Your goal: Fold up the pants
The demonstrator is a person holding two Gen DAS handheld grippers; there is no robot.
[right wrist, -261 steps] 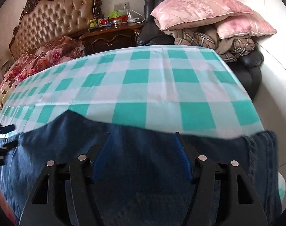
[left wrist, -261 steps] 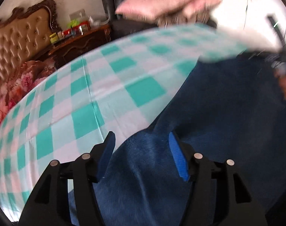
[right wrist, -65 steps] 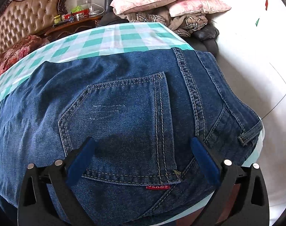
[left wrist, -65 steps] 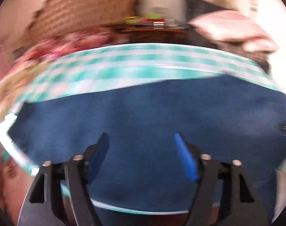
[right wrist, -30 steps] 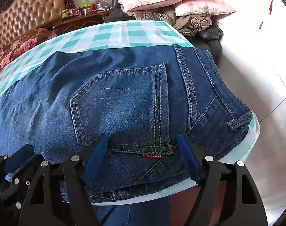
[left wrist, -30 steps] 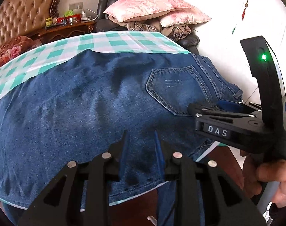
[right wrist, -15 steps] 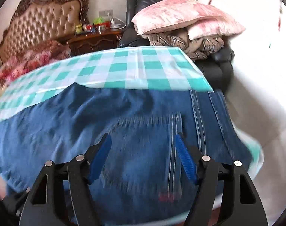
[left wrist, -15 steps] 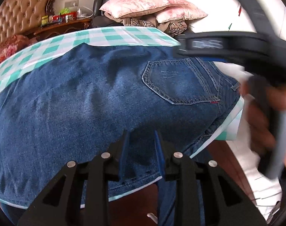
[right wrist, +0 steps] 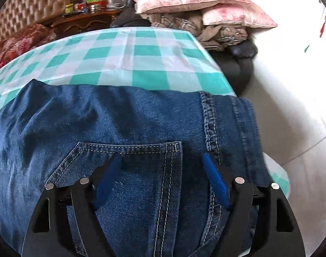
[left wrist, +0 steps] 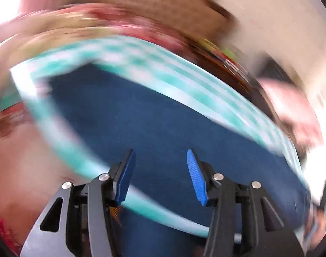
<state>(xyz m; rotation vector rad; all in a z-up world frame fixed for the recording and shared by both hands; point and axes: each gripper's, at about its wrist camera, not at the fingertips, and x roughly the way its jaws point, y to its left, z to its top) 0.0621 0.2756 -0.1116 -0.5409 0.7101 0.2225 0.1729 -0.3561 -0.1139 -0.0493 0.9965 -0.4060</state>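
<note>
While both fingers spread wide over the jeans (right wrist: 130, 124), the right tool (right wrist: 161, 177) and left tool (left wrist: 159, 171) hold nothing; the left tool was nearly closed a moment ago.

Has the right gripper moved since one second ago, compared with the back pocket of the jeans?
Yes. The right gripper has moved forward over the jeans: its open fingertips now sit over the back pocket, whose far seam was well ahead before.

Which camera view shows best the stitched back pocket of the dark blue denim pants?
The right wrist view: the stitched back pocket of the dark blue denim pants lies sharp beneath the open right gripper. The left wrist view is blurred; it shows only plain blue cloth, no pocket.
</note>
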